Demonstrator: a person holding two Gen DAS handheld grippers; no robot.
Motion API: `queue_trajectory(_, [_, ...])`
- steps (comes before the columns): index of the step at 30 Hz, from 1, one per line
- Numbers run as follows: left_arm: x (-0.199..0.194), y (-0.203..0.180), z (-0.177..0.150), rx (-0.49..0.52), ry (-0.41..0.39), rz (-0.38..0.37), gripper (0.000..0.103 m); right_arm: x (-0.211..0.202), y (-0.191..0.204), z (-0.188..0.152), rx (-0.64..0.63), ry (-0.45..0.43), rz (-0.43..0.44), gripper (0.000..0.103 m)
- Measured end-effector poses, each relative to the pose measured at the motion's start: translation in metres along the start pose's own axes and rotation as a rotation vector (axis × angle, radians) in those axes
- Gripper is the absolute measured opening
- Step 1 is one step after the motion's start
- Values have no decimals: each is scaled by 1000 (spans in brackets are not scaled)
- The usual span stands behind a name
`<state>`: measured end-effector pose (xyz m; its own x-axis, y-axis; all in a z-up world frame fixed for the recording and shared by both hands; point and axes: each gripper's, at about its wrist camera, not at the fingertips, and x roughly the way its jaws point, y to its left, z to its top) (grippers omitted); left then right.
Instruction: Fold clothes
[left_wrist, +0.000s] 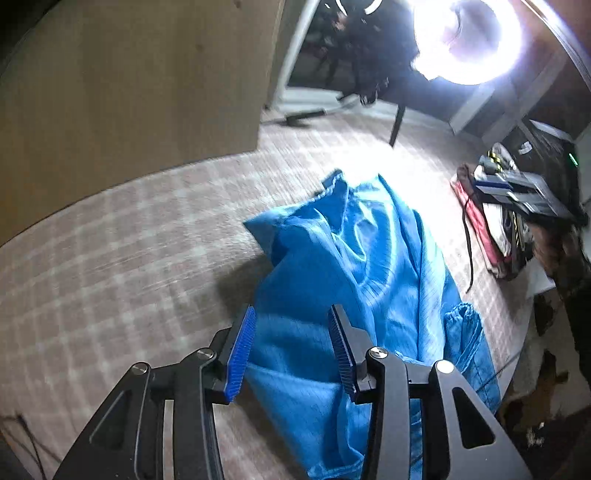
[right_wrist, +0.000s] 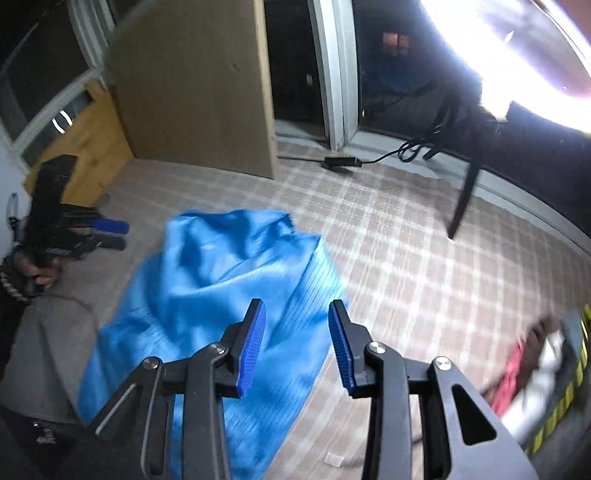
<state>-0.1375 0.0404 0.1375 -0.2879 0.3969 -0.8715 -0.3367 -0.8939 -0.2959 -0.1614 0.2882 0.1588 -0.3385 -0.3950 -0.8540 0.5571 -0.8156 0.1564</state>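
A blue garment lies crumpled in a long heap on the checked carpet. My left gripper hangs above its near part, jaws open, nothing between the blue pads. In the right wrist view the same garment spreads below my right gripper, which is also open and empty over the cloth's right edge. The left gripper shows there at the far left, held in a hand, clear of the cloth. A blurred dark gripper shape at the right edge is probably my right one.
A tall wooden board stands behind the carpet, next to a sliding door. A black stand leg and a power adapter with cable sit on the floor. A bright ring light glares. A red-and-black bag lies at the right.
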Motion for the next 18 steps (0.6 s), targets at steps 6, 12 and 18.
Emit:
queue_trajectory(6, [27,-6,18,105,76,-42,50,83,-25,49,-41,117,83,48])
queue_trajectory(12, [52,-4,30,193,135,-42,55,157,0,81,-286,248,133,50])
queue_trajectory(18, [74,8,26,186,185,-117,53,191,1,81,-306,353,302,51])
